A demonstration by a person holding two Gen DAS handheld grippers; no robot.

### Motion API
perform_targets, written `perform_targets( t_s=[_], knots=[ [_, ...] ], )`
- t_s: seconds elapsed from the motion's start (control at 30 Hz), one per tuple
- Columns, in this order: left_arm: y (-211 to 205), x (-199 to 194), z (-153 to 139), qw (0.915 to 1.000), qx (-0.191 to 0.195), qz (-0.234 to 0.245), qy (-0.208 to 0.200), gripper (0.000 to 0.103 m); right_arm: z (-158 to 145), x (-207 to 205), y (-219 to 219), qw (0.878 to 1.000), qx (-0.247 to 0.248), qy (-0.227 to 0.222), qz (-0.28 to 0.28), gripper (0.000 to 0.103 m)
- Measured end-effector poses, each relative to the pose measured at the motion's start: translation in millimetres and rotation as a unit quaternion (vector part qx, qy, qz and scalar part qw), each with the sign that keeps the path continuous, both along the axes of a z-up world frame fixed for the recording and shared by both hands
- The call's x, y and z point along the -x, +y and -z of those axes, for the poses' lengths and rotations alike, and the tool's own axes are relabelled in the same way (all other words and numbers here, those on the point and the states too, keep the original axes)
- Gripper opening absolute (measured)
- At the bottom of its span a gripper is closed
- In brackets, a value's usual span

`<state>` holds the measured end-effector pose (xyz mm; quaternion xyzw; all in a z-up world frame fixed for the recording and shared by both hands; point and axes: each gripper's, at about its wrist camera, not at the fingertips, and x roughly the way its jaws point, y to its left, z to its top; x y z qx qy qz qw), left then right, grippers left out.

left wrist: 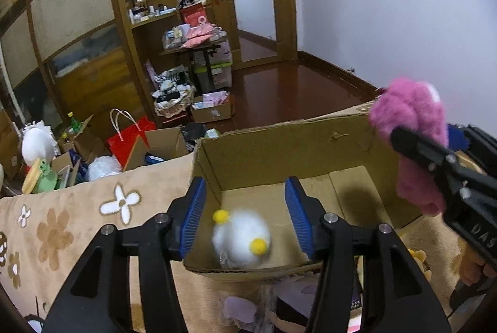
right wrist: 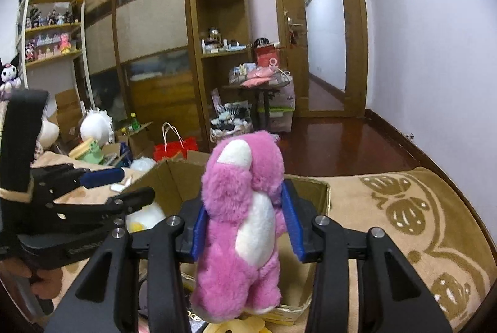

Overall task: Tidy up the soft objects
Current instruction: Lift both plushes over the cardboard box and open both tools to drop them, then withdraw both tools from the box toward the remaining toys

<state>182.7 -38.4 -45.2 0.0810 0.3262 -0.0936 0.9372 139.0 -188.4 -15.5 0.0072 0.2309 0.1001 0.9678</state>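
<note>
- The pink bear [right wrist: 242,227] is pinched upright between the blue pads [right wrist: 293,221] of the right gripper [right wrist: 247,228], held over the box [right wrist: 323,196]
- The left gripper [left wrist: 245,216] is spread wide, and nothing is pressed by its pads [left wrist: 193,216]
- The white toy [left wrist: 240,236] with yellow bits is seen blurred inside the box, apart from both left pads
- The box is set on a tan blanket [left wrist: 71,227] with flowers
</note>
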Motion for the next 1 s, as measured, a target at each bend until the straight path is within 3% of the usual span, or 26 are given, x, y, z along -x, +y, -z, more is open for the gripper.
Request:
perform_targets(
  t_s=[0.17,0.37,0.43,0.67,0.8,1.0],
  knots=[
    [0,1,3,1.0000,-0.009,-0.003,0.000,0.060,8,-6,3,1.000,0.002,0.019,-0.007,0.047],
    [6,4,3,0.9999,-0.004,-0.013,0.007,0.073,10,-5,1,0.999,-0.009,0.033,-0.007,0.058],
    [9,7,1,0.9998,-0.004,-0.017,0.005,0.076,8,-4,1,0.999,-0.010,0.033,-0.007,0.069],
    [15,21,-7,0.9995,-0.004,-0.029,0.007,0.094,-1,11,6,0.999,-0.008,0.034,-0.007,0.091],
    [18,32,-9,0.9993,-0.005,-0.036,0.013,0.096,-9,23,9,0.999,-0.005,0.032,-0.004,0.103],
    [18,53,-9,0.9990,-0.023,-0.028,0.027,0.097,-19,39,8,0.999,-0.019,0.040,0.000,0.103]
  ],
)
